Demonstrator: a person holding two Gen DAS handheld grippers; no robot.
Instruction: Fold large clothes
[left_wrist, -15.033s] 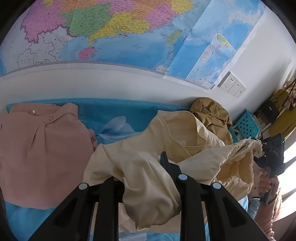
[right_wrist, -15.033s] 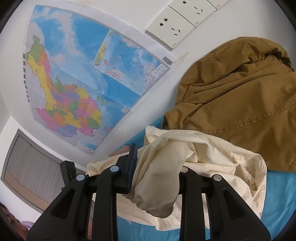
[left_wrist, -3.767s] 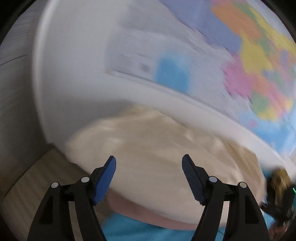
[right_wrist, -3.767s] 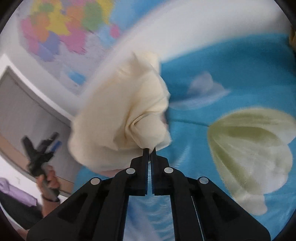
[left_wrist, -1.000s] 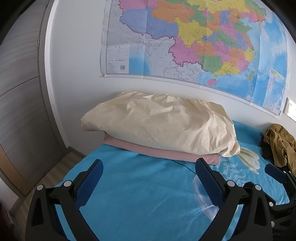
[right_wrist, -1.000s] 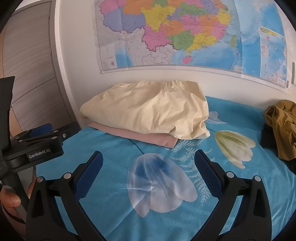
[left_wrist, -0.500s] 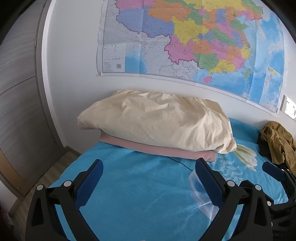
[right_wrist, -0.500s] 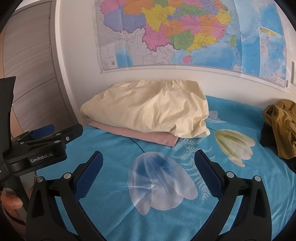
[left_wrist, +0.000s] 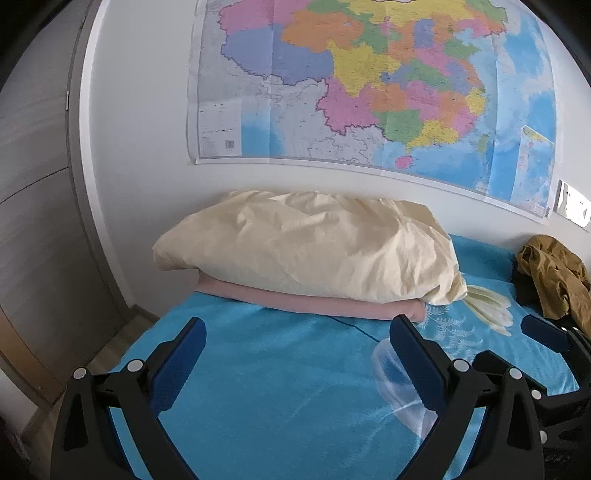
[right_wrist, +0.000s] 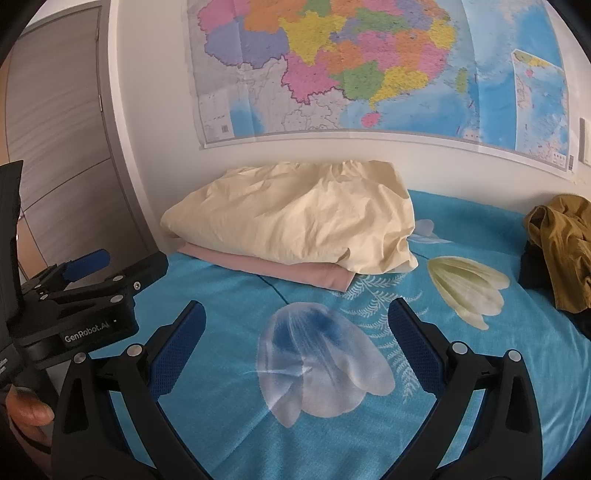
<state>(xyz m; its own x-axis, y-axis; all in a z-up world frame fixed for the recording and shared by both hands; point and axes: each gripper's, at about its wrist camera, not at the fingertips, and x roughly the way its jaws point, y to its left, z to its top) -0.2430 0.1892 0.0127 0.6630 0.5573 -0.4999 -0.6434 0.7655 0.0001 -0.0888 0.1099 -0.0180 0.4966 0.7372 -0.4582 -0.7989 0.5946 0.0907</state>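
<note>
Both the left gripper (left_wrist: 297, 345) and the right gripper (right_wrist: 295, 328) were spread wide and held nothing. Beyond their jaws, the folded cream garment (left_wrist: 314, 245) lay on the folded pink garment (left_wrist: 314, 303), so 2 looked done. Far right of the jaws, the brown jacket (right_wrist: 561, 245) lay crumpled on the blue bedsheet (right_wrist: 480, 369), seemingly the 1 left.

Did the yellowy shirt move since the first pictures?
Yes. The cream garment now lies folded on the pink garment at the bed's left end under the map, away from the brown jacket it was bunched beside.
</note>
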